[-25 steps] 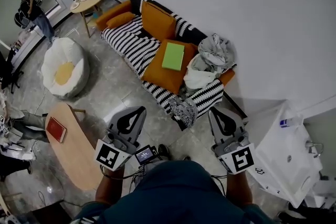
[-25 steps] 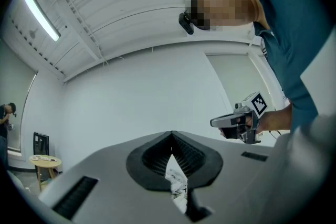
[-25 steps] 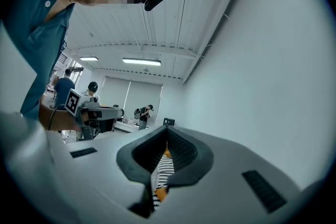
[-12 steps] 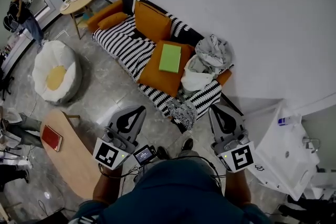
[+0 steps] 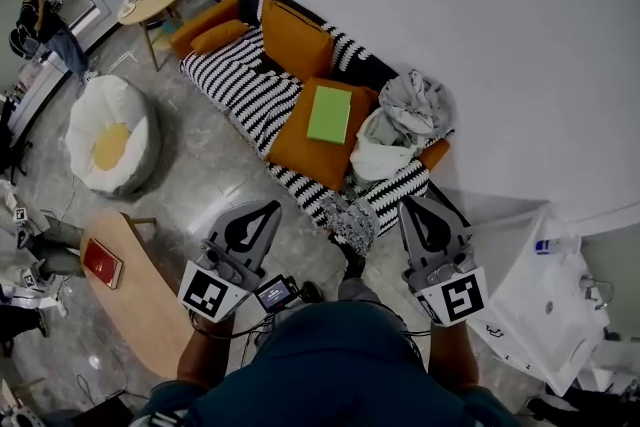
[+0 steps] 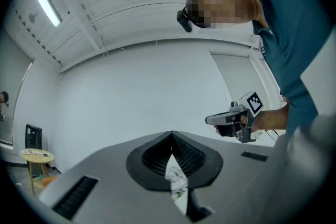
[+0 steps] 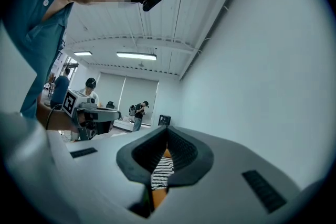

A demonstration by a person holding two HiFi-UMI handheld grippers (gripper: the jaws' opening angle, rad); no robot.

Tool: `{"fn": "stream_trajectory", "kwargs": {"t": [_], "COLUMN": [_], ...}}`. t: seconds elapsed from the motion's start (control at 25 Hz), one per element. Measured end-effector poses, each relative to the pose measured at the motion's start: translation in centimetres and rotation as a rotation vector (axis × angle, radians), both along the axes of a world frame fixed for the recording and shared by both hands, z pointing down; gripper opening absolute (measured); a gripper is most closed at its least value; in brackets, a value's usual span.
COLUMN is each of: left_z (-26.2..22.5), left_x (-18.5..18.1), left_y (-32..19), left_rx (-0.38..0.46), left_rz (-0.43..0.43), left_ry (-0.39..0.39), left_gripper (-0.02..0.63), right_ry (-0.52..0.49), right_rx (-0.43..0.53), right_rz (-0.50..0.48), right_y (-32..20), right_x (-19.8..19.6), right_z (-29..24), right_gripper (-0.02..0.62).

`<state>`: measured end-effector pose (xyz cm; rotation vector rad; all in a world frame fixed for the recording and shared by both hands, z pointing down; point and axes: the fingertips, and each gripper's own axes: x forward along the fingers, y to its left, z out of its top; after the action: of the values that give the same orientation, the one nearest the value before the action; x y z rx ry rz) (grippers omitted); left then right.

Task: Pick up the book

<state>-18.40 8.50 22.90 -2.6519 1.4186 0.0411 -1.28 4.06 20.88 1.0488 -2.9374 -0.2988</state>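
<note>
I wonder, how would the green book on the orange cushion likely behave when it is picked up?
The green book looks thin and flat, so it is probably stiff and light. It lies on a soft orange cushion, which may sink under a push.

Bright, even light from ceiling tubes [image 7: 135,55]; fisheye edges darken and bend

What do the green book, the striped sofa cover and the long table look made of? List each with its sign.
Green book: likely paper with a matte card cover; flat, stiff, no shine.
Striped sofa cover: soft matte fabric; it drapes over the seat edge.
Long table: wood or wood-look veneer, smooth; even tan top, grain too small to tell.
</note>
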Motion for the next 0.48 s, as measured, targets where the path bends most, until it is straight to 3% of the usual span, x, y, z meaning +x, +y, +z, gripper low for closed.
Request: {"fn": "stream_trajectory", "kwargs": {"t": [0.48], "left_z": [0.3], "left_x": [4.5], "left_y": [-8.6], "left_rx": [-0.029], "left_rz": [-0.039], "left_ry": [-0.042], "left_gripper": [0.002], "right_ry": [-0.042], "right_rx": [-0.028], "right_rz": [-0.059], "right_y": [-8.9], "right_x": [3.6], "right_z": [1.3], "right_gripper": [0.014]}}
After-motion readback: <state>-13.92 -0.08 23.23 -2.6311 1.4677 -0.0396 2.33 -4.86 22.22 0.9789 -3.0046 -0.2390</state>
